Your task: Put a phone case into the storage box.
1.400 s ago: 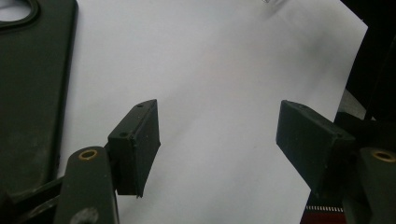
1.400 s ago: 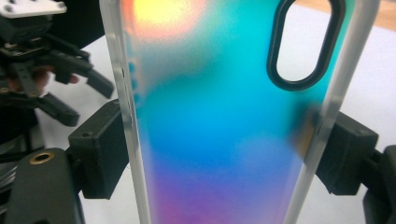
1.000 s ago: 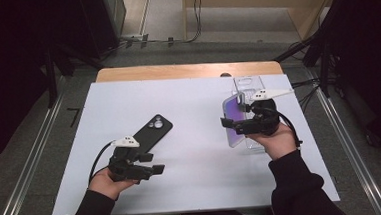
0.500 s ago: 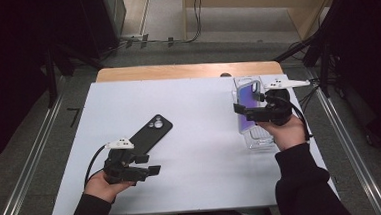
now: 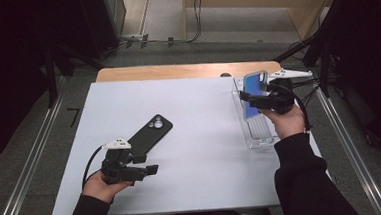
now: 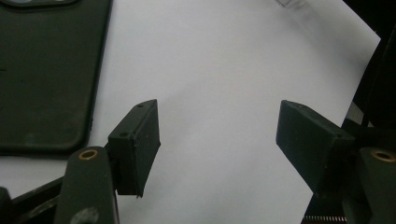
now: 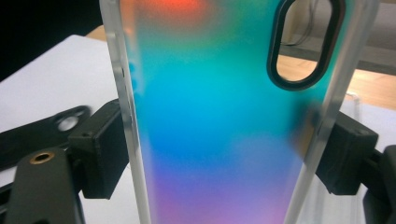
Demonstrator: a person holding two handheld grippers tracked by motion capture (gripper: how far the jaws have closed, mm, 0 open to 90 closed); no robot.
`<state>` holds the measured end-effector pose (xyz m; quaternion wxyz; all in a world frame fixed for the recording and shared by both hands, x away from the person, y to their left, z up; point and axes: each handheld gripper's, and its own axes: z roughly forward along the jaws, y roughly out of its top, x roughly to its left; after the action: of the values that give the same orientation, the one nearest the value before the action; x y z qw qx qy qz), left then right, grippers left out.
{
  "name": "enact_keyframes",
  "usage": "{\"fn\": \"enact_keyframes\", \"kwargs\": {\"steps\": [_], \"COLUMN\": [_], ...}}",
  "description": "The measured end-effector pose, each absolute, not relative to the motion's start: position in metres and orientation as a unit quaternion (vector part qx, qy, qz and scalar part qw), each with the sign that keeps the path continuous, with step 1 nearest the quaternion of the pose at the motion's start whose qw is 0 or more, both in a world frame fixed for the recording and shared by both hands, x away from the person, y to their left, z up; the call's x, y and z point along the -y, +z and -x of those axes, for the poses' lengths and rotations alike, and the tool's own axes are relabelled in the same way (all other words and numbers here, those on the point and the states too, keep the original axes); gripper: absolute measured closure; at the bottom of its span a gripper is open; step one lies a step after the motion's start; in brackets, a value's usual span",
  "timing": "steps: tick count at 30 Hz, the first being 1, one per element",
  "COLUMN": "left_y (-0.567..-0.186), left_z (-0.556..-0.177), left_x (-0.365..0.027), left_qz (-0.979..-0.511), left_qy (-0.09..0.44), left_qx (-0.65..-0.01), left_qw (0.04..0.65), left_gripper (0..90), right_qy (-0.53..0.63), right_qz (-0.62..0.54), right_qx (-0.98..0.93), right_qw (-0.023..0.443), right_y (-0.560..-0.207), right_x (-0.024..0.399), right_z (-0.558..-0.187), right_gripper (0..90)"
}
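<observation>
- phone case (image 7: 219, 130): translucent plastic, frosted, iridescent sheen from orange through teal to violet, clear edges, glossy black ring round the camera hole
- black phone case (image 5: 149, 135): matt, smooth, slightly dusty
- table (image 5: 201, 152): matt white top, bare wood at the far edge
- tray (image 5: 258, 133): clear glossy plastic

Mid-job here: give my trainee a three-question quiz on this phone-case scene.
1. True or false: the right gripper is shut on the iridescent case.
2. What lies nearest the left gripper: A black case, B clear tray, C cable?
3. Fill in: nothing sits between the left gripper's ____.

Key: 1 true; 2 A; 3 jaws.
</observation>
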<state>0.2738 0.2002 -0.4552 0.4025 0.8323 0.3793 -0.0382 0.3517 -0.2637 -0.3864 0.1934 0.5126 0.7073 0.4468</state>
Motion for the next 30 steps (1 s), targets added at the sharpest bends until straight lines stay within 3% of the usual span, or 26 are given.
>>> {"fn": "enact_keyframes", "kwargs": {"steps": [12,30], "left_y": [-0.456,-0.457], "left_z": [-0.274,-0.275], "left_x": [-0.200,-0.201], "left_qz": [-0.831,-0.830], "left_qy": [-0.042,-0.040], "left_qx": [-0.379,-0.381], "left_qw": [0.406,0.405], "left_gripper": [30.7,30.8], "right_qy": [0.435,0.418], "right_qz": [-0.545,-0.573], "right_qx": [-0.684,-0.661], "right_qw": [0.215,0.246], "right_y": [-0.382,-0.408], "right_x": [0.276,0.278], "right_z": [-0.394,-0.449], "right_gripper": [15.4,15.4]}}
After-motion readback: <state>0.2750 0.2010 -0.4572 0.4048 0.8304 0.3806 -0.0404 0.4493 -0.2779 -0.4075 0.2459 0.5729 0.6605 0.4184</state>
